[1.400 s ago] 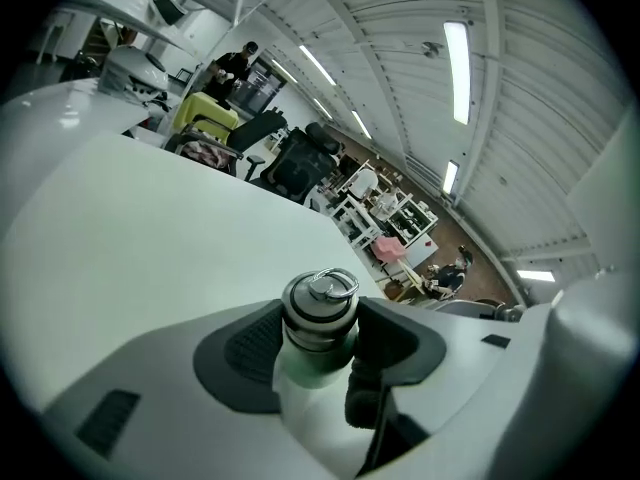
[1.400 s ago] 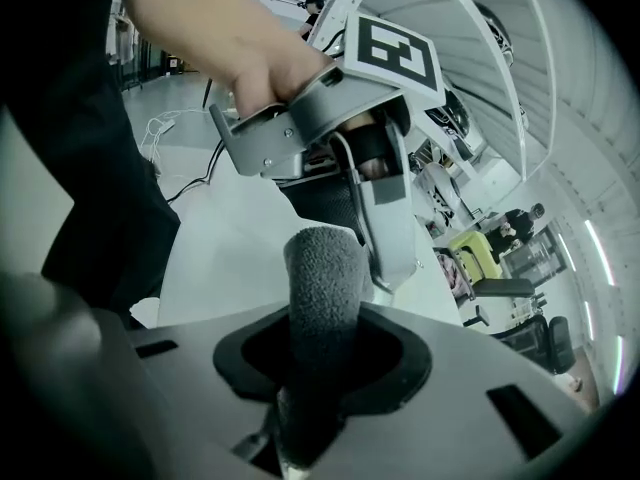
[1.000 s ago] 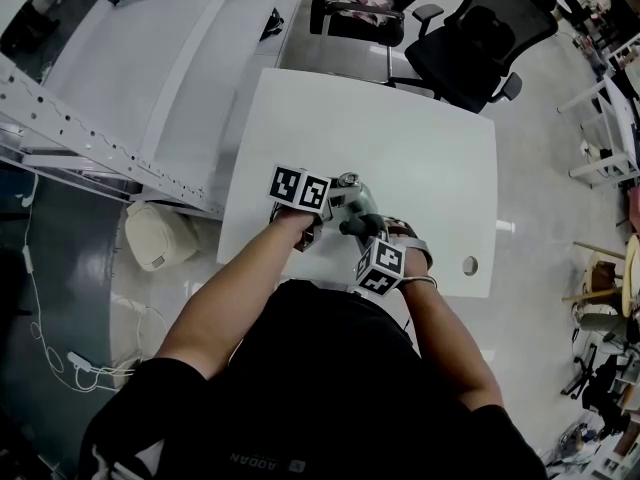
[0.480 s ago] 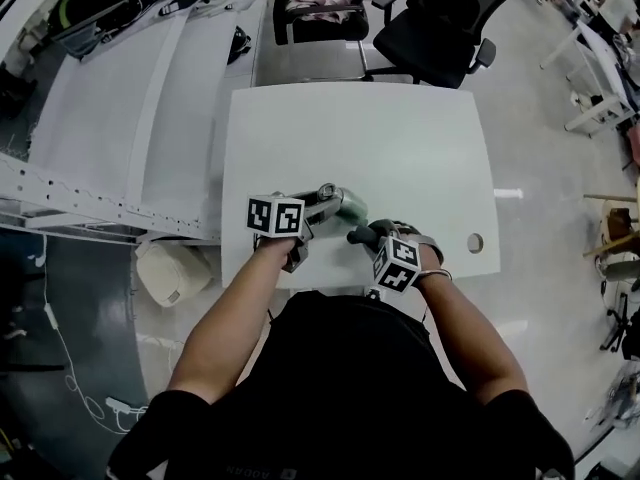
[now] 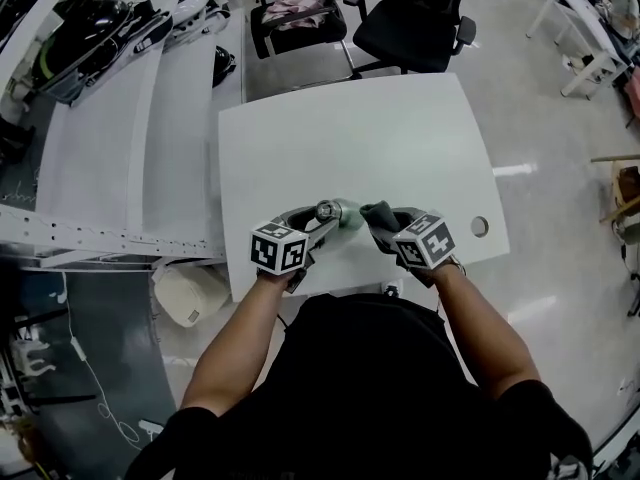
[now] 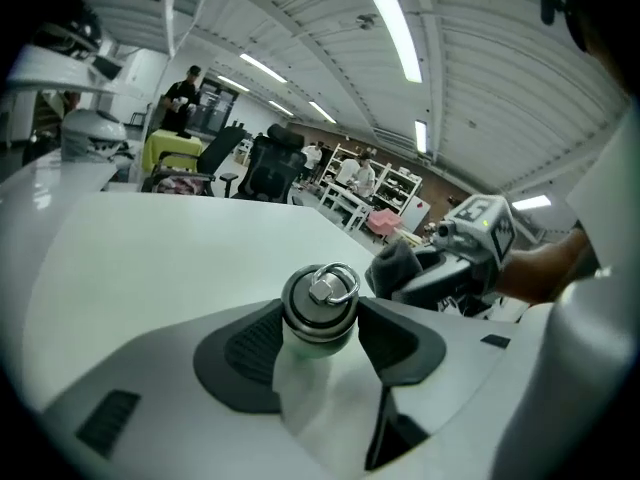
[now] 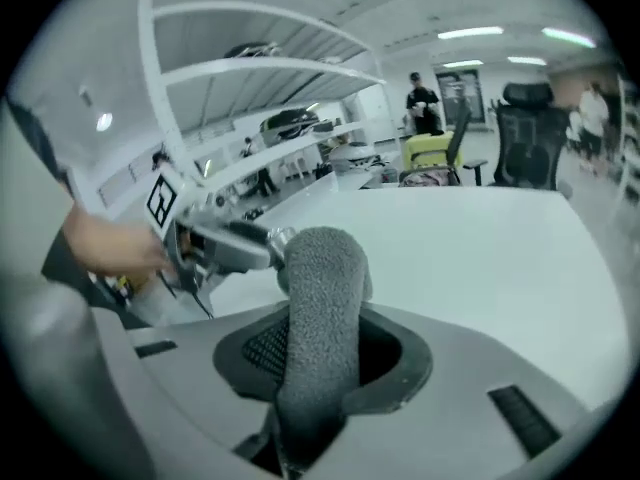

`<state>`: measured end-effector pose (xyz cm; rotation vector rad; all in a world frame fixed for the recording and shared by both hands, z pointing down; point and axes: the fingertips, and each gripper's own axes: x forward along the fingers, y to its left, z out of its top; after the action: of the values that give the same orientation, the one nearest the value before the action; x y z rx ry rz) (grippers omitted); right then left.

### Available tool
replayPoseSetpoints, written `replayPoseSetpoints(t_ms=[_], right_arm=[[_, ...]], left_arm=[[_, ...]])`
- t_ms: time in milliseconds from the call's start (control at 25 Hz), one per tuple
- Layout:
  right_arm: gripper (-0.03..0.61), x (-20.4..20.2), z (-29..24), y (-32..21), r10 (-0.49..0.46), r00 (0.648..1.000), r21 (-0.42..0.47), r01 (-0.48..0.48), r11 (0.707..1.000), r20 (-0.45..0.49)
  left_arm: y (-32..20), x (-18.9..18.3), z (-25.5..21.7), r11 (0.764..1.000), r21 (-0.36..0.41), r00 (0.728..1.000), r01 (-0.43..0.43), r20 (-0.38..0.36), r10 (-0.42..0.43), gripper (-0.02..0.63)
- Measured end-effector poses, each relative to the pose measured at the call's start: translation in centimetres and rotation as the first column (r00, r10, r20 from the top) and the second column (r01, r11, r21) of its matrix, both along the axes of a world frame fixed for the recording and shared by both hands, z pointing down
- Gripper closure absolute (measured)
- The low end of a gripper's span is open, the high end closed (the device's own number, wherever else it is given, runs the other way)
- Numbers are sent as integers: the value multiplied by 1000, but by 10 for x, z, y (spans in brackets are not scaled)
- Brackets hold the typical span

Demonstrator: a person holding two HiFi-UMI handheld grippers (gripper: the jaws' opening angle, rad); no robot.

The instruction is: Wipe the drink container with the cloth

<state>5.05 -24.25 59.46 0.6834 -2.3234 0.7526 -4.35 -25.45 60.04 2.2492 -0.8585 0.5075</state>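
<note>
Left gripper [image 5: 311,225] has its jaws closed on the drink bottle [image 5: 347,213] just below the ring-topped metal cap; the pale green body sticks out past the tips, held clear above the counter [image 5: 350,133] near its front edge. Right gripper [image 5: 393,226] is pinched tight on a folded grey cloth [image 5: 380,214], which stands up beyond the jaws.

Change over the last sec: the bottle has swung round from pointing away from the person to lying roughly across, cap to the left, base to the right. Both grippers now sit closer to the counter's front edge, tho the head cam has shifted too. The cloth, which was against the side of the body, is now at the base end; right gripper view shows the cap peeking out from behind the cloth's left edge. Whether cloth and bottle actually touch can't be told from the head view; they are at least just beside each other.

Judgement: wiping is under way, prob. well along. The stroke seems to have run down the body to the base; the cap end, under the left gripper, looks least reachable w/o a re-grip.
</note>
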Motion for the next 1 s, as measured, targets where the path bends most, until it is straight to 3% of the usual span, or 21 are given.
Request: replayPoseSetpoints(t_ms=[120, 200, 360, 560, 760, 1000], right_arm=[[466, -6, -12, 1, 129, 969, -158, -97, 983, 212], [466, -11, -18, 1, 142, 951, -201, -87, 976, 273], [466, -25, -27, 0, 79, 952, -201, -19, 979, 294], [466, -42, -42, -6, 66, 934, -207, 9, 978, 352], [466, -47, -39, -6, 11, 947, -191, 53, 980, 321], [466, -43, -20, -14, 41, 949, -227, 33, 973, 314]], left_arm=[[11, 9, -3, 992, 92, 993, -85, 90, 77, 368], [18, 15, -5, 980, 143, 983, -137, 144, 117, 369], [27, 24, -8, 956, 203, 962, -212, 217, 168, 370], [33, 25, -4, 931, 243, 938, -271, 283, 198, 370], [39, 31, -6, 908, 276, 918, -316, 332, 219, 370], [47, 30, -4, 882, 293, 895, -368, 370, 250, 370]])
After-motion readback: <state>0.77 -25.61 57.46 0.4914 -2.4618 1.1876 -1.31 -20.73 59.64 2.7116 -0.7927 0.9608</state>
